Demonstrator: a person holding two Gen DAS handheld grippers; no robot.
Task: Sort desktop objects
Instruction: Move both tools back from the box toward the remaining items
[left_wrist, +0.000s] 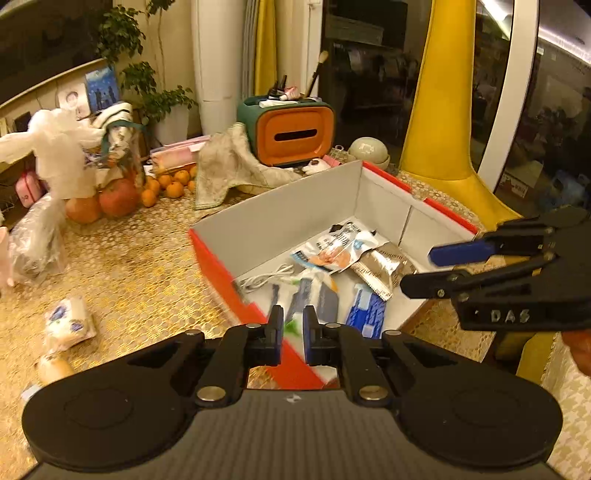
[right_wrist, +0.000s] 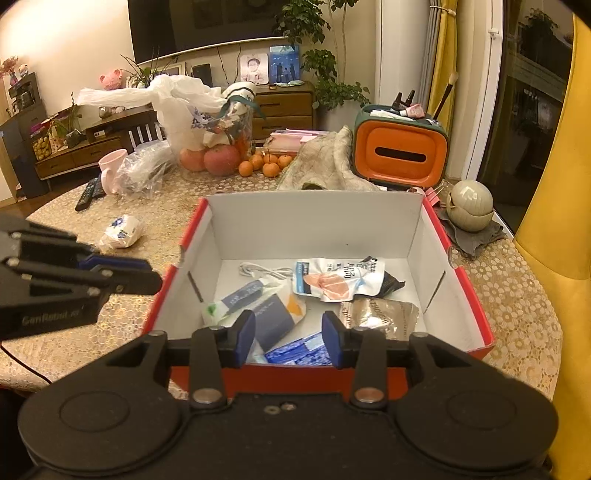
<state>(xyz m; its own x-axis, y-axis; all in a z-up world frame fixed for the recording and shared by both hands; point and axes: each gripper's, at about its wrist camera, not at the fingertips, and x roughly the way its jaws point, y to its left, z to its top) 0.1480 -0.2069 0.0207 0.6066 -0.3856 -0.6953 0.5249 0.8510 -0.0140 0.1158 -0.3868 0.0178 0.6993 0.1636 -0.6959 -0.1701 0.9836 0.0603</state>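
1. Centrally, a red box with white inner walls sits on a gold-patterned surface, seen from two cameras looking down and forward.
2. Inside the box lie a white cable at 11 o'clock, a white snack pouch near the middle, a silver-brown packet at 4 o'clock, and a blue patterned packet at 6 o'clock.
3. The right gripper hovers over the near edge of the box; its fingers stand apart, released, with nothing pressed between them. The blue patterned packet shows in the gap, lying lower down in the box.
4. The left gripper is at the box's left near corner; its fingers are clenched close together, and I see nothing held. In the right camera it appears at 9 o'clock, outside the box.
5. A wrapped tissue pack lies on the surface at 10 o'clock of the box, well apart from both grippers.
6. An orange tissue holder stands beyond the box at 1 o'clock, with small oranges at 12 o'clock.
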